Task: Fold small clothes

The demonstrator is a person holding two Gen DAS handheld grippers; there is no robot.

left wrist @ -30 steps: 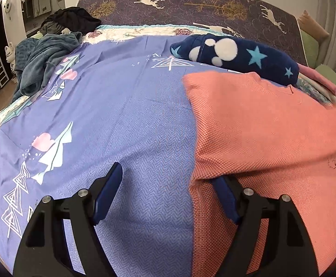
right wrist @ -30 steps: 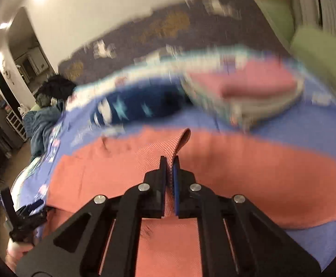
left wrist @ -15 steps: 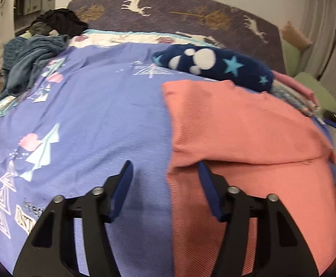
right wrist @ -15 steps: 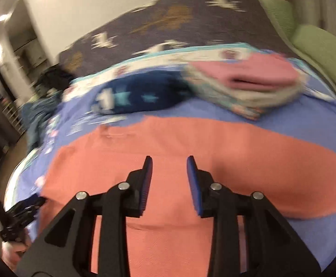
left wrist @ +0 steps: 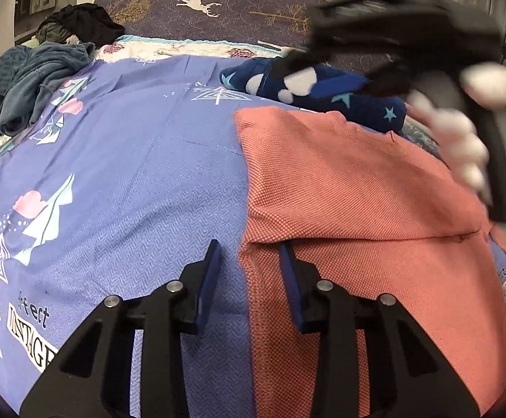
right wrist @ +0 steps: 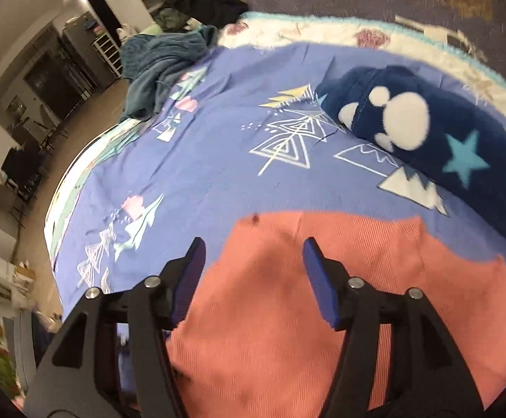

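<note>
You are closing the left gripper (left wrist: 249, 264) around the coral shirt's (left wrist: 357, 209) folded edge; your right gripper (right wrist: 253, 261) is opening, holding nothing; next, pinch firmly.

Right claw (right wrist: 253, 271) releases the coral garment (left wrist: 357, 191), jaws opening, and swings left, apparently over its far corner. Left claw (left wrist: 249, 271) jaws closing astride the garment's edge.
</note>
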